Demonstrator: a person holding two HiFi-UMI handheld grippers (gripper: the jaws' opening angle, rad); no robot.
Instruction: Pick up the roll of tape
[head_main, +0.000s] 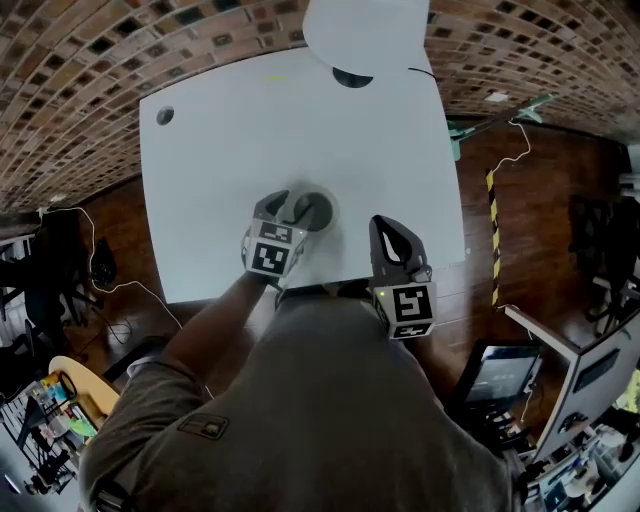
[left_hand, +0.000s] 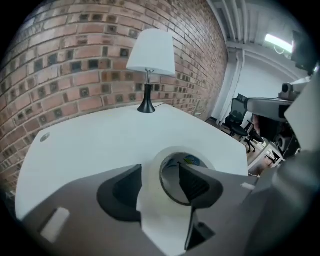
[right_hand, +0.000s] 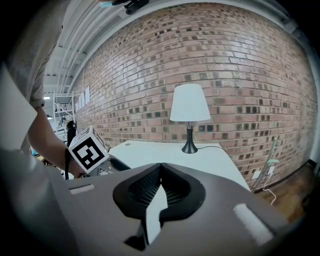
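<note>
1. Roll of tape (head_main: 318, 203) lies flat on the white surface (head_main: 300, 120), close to the near edge, about midway along it.
2. Left tongs (head_main: 288, 210) are spread and straddle the roll's wall: one jaw outside, the other down in the hole. Can't confirm pad contact.
3. Right tongs (head_main: 385, 222) are pressed together at the tips with nothing between them, over the near edge toward the right corner, apart from the roll.
4. Lamp (head_main: 365, 35) with a white shade stands at the far edge.
</note>
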